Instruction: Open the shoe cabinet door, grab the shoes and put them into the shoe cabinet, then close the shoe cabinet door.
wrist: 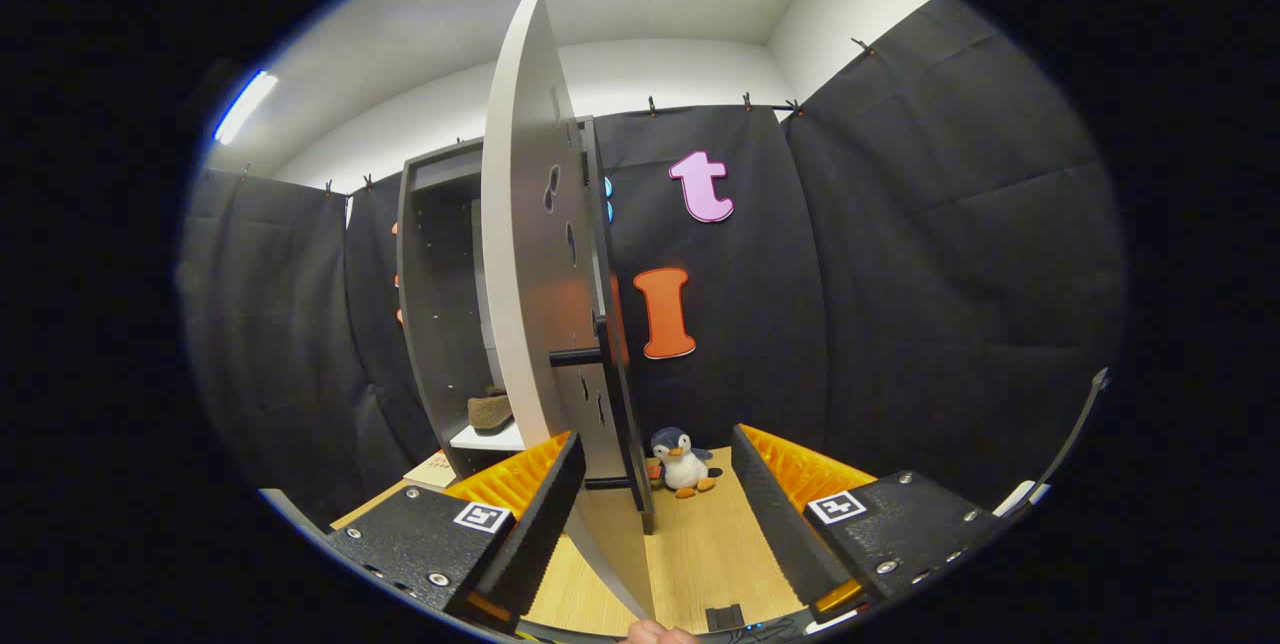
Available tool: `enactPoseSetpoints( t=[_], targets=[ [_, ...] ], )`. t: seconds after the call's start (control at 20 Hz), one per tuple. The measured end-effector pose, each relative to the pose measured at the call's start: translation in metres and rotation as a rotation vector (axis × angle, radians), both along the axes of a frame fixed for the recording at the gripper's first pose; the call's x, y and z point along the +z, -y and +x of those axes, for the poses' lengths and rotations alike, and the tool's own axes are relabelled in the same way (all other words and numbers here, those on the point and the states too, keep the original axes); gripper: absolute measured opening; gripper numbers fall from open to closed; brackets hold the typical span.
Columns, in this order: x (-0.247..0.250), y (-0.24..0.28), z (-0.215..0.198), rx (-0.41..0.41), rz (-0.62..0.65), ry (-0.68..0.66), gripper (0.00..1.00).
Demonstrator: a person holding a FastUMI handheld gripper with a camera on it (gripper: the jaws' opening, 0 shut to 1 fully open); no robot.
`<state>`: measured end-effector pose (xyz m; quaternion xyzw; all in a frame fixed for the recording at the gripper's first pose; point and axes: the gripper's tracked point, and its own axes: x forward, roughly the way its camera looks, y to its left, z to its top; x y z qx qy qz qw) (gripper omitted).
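- The shoe cabinet (432,324), a dark upright case, stands against the black cloth wall on a pale wood floor (700,554); its interior is open to view, with a white shelf (487,438) low inside it
- The cabinet door (530,254), a pale grey panel, stands swung out edge-on toward the camera; dark oval cut-outs dot its face and a short black handle (577,356) juts from it at about mid-height
- A brown shoe (490,410) sits on the white shelf inside the cabinet, partly hidden behind the door
- The gripper (650,514) is held low in front of the cabinet with its fingers spread wide and nothing gripped; the door's lower edge runs down between them, close against the left finger (530,524); whether it touches cannot be told
- A fingertip (655,634) of the person shows just below the gripper
- A toy penguin (682,462) sits on the floor right of the door, beyond the fingers, at the foot of the cloth wall
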<state>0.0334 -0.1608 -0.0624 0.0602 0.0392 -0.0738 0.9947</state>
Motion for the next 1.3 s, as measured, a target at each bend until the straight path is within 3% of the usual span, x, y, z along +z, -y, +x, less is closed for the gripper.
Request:
enactPoseSetpoints(
  t=[0.6,0.95,1.3],
  targets=[
    [-0.003,-0.115,0.025,0.054,0.022,-0.070,0.91],
    [-0.011,-0.185,0.068,0.010,-0.002,-0.112,0.91],
    [-0.026,-0.262,0.133,0.065,0.002,-0.132,0.92]
  ],
)
